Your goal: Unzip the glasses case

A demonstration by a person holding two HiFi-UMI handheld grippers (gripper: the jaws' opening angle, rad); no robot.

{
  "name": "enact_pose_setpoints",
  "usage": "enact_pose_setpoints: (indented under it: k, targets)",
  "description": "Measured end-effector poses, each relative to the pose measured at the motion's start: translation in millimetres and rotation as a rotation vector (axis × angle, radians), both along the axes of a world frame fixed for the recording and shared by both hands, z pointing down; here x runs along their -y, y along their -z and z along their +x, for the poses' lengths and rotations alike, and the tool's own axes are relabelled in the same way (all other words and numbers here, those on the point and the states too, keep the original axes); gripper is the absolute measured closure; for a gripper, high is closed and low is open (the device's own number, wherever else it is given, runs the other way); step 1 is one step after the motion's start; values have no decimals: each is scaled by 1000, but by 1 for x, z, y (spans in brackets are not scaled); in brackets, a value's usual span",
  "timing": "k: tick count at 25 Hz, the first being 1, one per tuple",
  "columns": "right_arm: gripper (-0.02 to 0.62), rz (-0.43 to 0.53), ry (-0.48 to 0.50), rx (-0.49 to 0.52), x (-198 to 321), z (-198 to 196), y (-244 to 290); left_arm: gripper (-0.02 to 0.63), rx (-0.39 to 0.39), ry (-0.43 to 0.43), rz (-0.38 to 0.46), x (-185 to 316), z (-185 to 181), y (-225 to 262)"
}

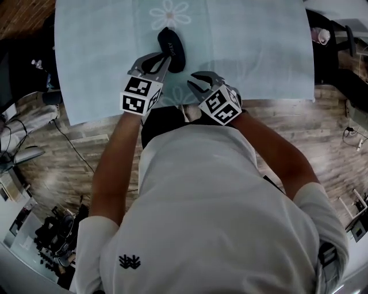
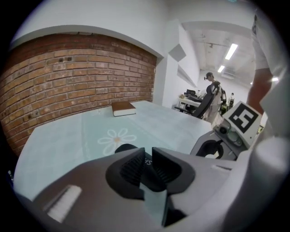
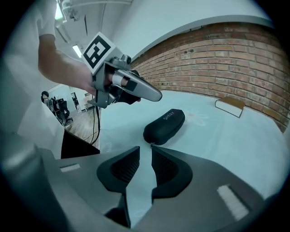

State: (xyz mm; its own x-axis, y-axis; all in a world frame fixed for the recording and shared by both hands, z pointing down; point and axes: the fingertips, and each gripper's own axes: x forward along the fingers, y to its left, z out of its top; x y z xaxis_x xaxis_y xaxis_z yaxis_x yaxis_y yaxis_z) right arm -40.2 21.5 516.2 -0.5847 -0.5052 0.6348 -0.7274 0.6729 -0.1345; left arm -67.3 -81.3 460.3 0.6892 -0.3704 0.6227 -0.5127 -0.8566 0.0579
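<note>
- On the surface (image 1: 259, 51) in the head view, the glasses case (image 1: 171, 49) lies with its long axis running away from you. Its far end leans a little left, and a daisy print (image 1: 170, 12) sits just beyond that end.
  - Your left claw (image 1: 161, 58) is right at the case's near end, on its left flank.
  - Your right claw (image 1: 199, 81) sits off the case's near right, apart from it, so the left is the nearer one.
- In the left gripper view, the case (image 2: 124, 147) shows directly past the tips of the claw (image 2: 148, 156), with only its rounded top rising over them. The jaws stand a narrow slit apart with nothing between them. Whether the tips touch the case can't be told.
- In the right gripper view, the case (image 3: 165, 126) lies ahead and slightly right of the claw (image 3: 145, 152). Its long axis slants away to the right, near end toward you.
  - A small tab (image 3: 151, 145) at that near end, probably the zip pull, sits just off one jaw tip.
  - These jaws are also slightly parted and hold nothing.
  - The left claw (image 3: 152, 94) hangs above the case's left side.
- Likely next: steady the case body with your left claw, then ease the right claw a short way forward onto the tab. The pull would then run along the case's long axis.
</note>
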Motion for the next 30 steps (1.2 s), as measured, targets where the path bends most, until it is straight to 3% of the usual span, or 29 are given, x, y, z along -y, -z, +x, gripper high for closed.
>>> enact_pose_setpoints:
  k: [14, 30]
  targets:
    - [514, -42, -55, -60, 21, -16, -27, 505, 129, -197, 13, 10, 27, -34]
    - [523, -66, -195, -146, 35, -15, -43, 506, 117, -258, 0, 8, 31, -43]
